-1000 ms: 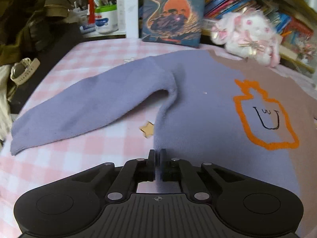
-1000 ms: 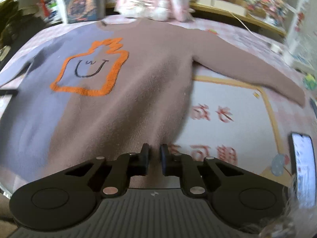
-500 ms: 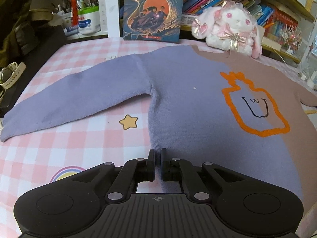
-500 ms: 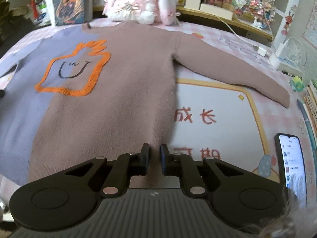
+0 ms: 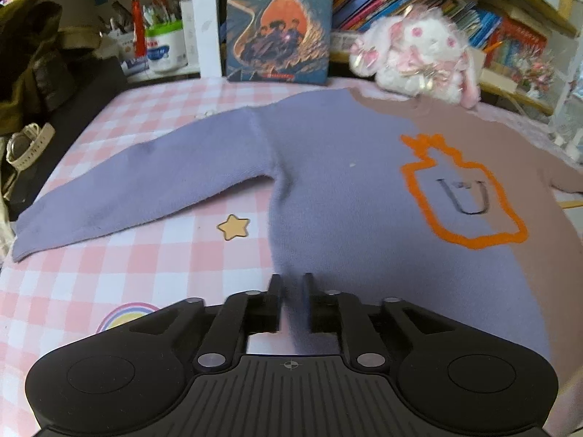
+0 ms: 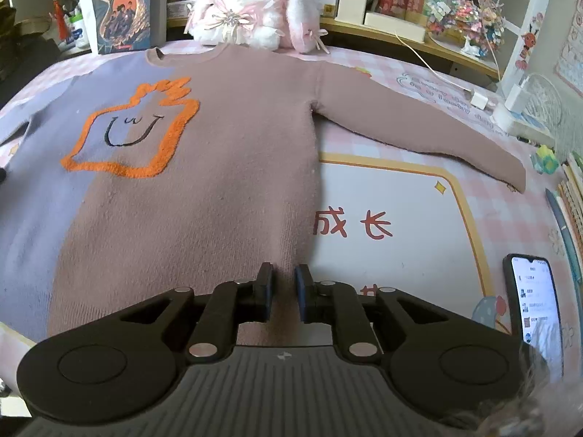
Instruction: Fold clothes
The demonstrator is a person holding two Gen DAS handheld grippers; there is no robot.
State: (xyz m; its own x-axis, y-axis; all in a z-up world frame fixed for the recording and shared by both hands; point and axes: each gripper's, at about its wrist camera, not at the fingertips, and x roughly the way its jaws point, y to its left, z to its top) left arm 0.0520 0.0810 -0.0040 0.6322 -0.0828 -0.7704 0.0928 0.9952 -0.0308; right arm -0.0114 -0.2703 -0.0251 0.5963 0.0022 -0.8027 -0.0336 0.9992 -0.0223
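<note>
Purple-brown sweater [image 5: 346, 167] flat, hem edge between both slightly parted jaws

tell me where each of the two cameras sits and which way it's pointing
Left wrist: rides on the left hand-held gripper, low at the sweater's hem, facing up its purple half and purple sleeve toward the book; only the black fingers show, slightly apart around the hem.
Right wrist: rides on the right hand-held gripper at the brown half's hem, facing the plush rabbit and bookshelf; its fingers show, slightly apart, phone at right.
Shared: the sweater with its orange outline, rabbit, book.
</note>
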